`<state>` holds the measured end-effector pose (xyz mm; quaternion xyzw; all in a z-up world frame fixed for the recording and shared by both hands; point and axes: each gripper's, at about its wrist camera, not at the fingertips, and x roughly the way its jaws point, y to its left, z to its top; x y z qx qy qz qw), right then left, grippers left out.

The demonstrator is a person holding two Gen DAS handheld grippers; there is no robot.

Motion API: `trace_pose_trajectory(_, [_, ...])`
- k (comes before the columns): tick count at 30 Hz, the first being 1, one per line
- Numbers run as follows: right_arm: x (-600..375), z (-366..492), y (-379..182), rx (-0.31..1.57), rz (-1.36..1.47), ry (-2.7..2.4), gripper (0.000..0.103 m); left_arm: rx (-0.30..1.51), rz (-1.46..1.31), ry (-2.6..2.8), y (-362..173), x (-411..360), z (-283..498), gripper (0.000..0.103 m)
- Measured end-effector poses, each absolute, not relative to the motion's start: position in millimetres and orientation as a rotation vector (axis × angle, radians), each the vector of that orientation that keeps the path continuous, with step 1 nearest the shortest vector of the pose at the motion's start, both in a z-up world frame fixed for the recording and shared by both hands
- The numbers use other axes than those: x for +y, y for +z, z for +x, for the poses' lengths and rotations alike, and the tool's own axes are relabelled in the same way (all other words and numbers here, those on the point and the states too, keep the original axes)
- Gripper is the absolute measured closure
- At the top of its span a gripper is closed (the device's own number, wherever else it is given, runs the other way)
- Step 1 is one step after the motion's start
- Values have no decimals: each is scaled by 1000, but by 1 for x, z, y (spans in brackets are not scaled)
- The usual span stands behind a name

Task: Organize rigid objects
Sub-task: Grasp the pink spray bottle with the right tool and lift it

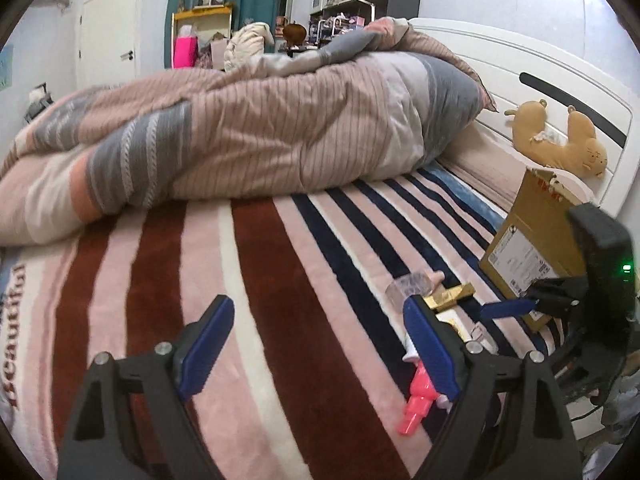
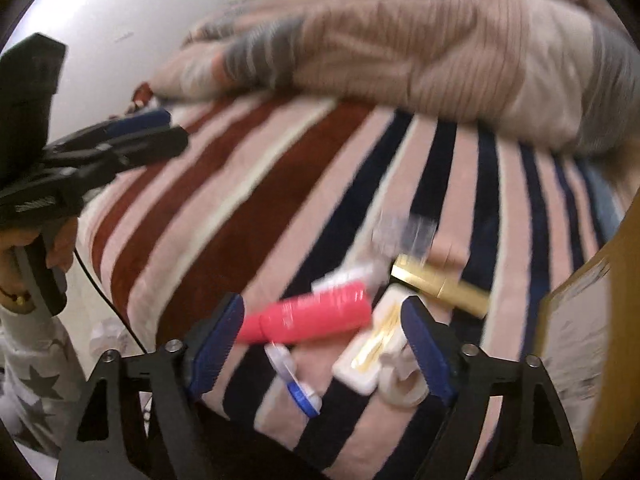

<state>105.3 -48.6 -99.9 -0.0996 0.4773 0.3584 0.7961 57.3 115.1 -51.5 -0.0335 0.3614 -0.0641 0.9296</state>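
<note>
Small rigid items lie in a cluster on the striped bed blanket (image 2: 280, 184). In the right wrist view: a pink tube (image 2: 308, 316), a gold bar-shaped box (image 2: 440, 284), a white case with gold inside (image 2: 376, 344), a white ring-shaped piece (image 2: 400, 384), a blue-and-white contact lens case (image 2: 296, 384) and a clear plastic piece (image 2: 404, 232). My right gripper (image 2: 324, 344) is open just above them, empty. My left gripper (image 1: 316, 344) is open and empty over the blanket, left of the cluster; the pink tube (image 1: 418, 404) and gold box (image 1: 452, 294) show beside its right finger.
A cardboard box (image 1: 536, 236) stands at the right by the white headboard (image 1: 520, 64). A bunched quilt (image 1: 240, 136) fills the far side of the bed. A plush toy (image 1: 560, 140) leans on the headboard. The right wrist view is motion-blurred.
</note>
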Motion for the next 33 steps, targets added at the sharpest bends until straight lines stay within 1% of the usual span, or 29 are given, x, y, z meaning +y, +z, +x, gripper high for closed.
trace_pose_trajectory(4, [-51, 113, -122, 1124, -159, 778, 36, 751, -86, -160, -64, 115, 60, 19])
trace_pose_trajectory(8, [-45, 120, -131, 1188, -106, 793, 37, 751, -94, -176, -70, 116, 61, 19])
trace_pose_trajectory(14, [-23, 130, -134, 1168, -133, 767, 38, 742, -118, -168, -72, 125, 55, 19])
trace_pose_trajectory(16, [-10, 133, -134, 1147, -156, 774, 51, 743, -124, -161, -72, 129, 53, 19])
trace_pose_trajectory(17, [-3, 133, -134, 1133, -171, 776, 66, 743, -126, -156, -73, 131, 52, 19])
trace_pose_trajectory(18, [4, 135, -134, 1124, -179, 796, 71, 745, -127, -151, -74, 133, 51, 19])
trace_pose_trajectory(22, [20, 136, -135, 1108, -218, 796, 71, 749, -137, -132, -76, 141, 47, 19])
trace_pose_trajectory(29, [22, 122, -144, 1168, -268, 798, 68, 756, -144, -129, -80, 146, 43, 19])
trace_pose_trajectory(31, [25, 122, -149, 1177, -270, 804, 69, 758, -150, -134, -81, 145, 44, 19])
trace_pose_trajectory(32, [26, 122, -150, 1170, -264, 800, 73, 758, -151, -136, -81, 145, 43, 19])
trace_pose_trajectory(33, [27, 122, -149, 1147, -267, 799, 74, 759, -148, -138, -81, 144, 43, 19])
